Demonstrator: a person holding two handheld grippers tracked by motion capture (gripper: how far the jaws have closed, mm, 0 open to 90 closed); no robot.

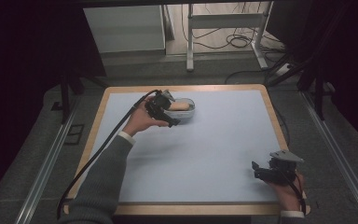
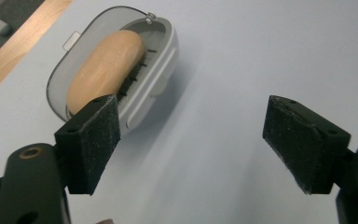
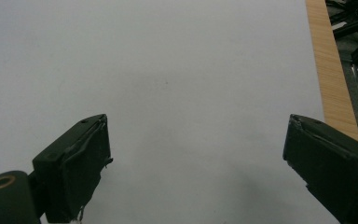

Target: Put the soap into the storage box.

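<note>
A grey oval dish point(image 1: 189, 113) with a clear rim stands at the back of the table, left of centre. A tan, roll-shaped piece point(image 1: 179, 106) lies inside it. In the left gripper view the dish point(image 2: 161, 70) and the tan piece point(image 2: 105, 65) sit just beyond the left jaw. My left gripper point(image 1: 171, 113) hovers at the dish's near left side, open, and between its pads point(image 2: 196, 140) there is only bare mat. My right gripper point(image 1: 256, 171) rests open near the table's front right corner, its jaws point(image 3: 196, 158) wide apart over the mat.
A pale blue mat point(image 1: 205, 149) covers the wooden table point(image 1: 186, 87). The table's wooden edge point(image 3: 331, 70) runs close along the right of the right gripper. A white frame with cables point(image 1: 223, 28) stands on the floor behind the table.
</note>
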